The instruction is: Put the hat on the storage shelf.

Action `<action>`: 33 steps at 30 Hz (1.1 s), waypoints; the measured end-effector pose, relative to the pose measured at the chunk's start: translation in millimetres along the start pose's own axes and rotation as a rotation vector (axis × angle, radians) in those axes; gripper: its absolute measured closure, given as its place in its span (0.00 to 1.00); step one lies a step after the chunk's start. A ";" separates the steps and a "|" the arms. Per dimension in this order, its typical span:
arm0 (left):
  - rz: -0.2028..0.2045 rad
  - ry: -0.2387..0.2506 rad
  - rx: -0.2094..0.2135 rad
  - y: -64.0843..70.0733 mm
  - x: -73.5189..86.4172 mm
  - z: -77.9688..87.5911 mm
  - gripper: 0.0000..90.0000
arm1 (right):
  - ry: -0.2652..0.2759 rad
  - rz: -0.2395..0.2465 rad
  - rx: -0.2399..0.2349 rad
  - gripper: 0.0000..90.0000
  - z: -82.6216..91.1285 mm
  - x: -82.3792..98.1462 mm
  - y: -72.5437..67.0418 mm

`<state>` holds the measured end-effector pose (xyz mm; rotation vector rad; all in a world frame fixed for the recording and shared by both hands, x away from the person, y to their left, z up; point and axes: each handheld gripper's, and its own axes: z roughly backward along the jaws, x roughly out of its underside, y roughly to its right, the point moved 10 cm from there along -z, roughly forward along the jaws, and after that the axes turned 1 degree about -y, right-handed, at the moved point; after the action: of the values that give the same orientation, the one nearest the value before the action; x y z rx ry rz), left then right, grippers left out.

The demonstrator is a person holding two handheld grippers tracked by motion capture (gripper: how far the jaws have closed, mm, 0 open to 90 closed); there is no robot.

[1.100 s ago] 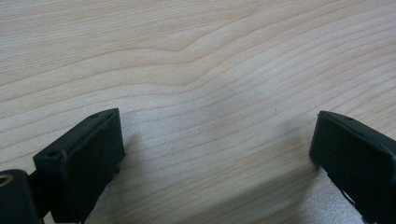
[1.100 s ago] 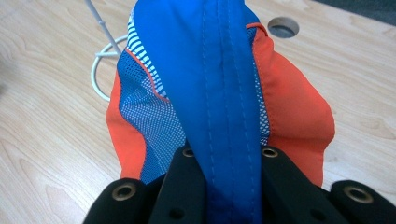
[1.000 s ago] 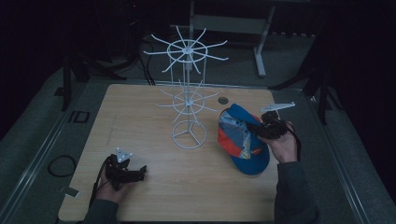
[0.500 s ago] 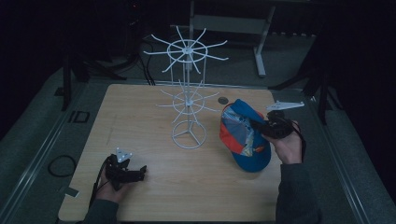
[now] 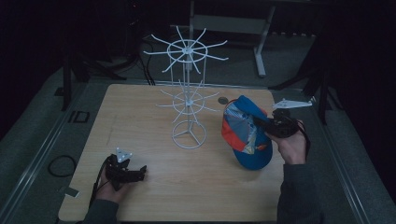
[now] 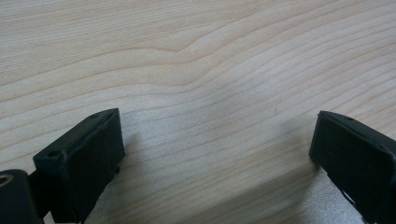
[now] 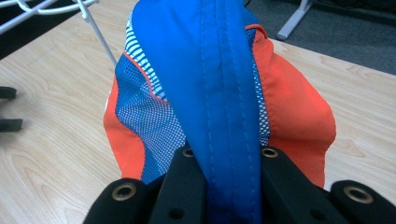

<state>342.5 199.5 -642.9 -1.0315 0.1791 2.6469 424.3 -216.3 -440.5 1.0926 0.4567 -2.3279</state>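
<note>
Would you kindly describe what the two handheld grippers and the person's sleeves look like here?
Both grippers are black. The left gripper carries a small grey three-cornered plate on top, and a black cable loops from it onto the floor. Its jaws are blocky with rounded matte pads. The right gripper bears a longer pale plate; its jaws show round holes with metal rings. The sleeves are dark grey-green.

Dim, underexposed high view, bright sharp gripper views, soft shadows
</note>
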 end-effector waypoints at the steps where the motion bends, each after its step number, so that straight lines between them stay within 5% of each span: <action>1: 0.000 0.000 0.000 0.0 0.0 0.0 0.03 | 0.005 -0.004 -0.005 0.97 1.1 -0.8 -0.8; 33: 0.000 -0.001 0.000 0.0 0.0 0.0 0.03 | 0.098 0.009 -0.030 0.97 24.0 -20.0 -8.6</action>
<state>342.5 199.5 -642.9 -1.0305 0.1789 2.6473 415.5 -215.1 -409.3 1.1958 0.5198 -2.2600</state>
